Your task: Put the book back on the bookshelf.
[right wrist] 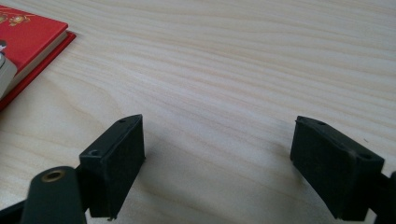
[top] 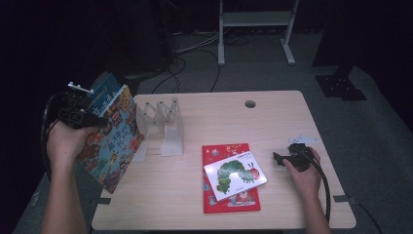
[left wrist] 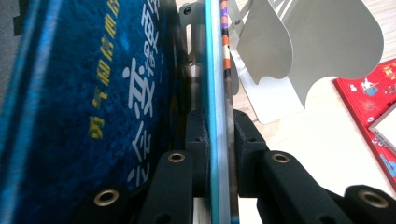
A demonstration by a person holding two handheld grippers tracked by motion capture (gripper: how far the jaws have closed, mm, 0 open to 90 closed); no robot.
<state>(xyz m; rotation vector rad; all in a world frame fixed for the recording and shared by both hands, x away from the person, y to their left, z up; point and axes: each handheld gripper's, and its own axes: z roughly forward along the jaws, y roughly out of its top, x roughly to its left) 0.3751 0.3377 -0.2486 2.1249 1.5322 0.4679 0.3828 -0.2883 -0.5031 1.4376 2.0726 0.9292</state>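
A thin picture book with a busy, colourful cover (top: 116,141) stands tilted off the table's left edge. My left gripper (top: 96,120) is shut on its upper part. The left gripper view looks along the book's teal edge (left wrist: 215,70), which my left gripper (left wrist: 218,128) pinches between both pads. A blue book (left wrist: 88,102) with yellow and white characters lies against the outer side of one jaw; it shows behind the colourful one as a blue book (top: 103,86). My right gripper (top: 277,159) rests low at the table's right, and in its own view this right gripper (right wrist: 219,158) is open over bare wood.
A white metal book rack (top: 163,127) with several dividers stands just right of the held book, and the rack (left wrist: 317,42) looms close. A red book (top: 234,202) lies flat mid-table with a white caterpillar book (top: 235,174) on top. The wooden table (top: 243,122) has a cable hole (top: 250,104).
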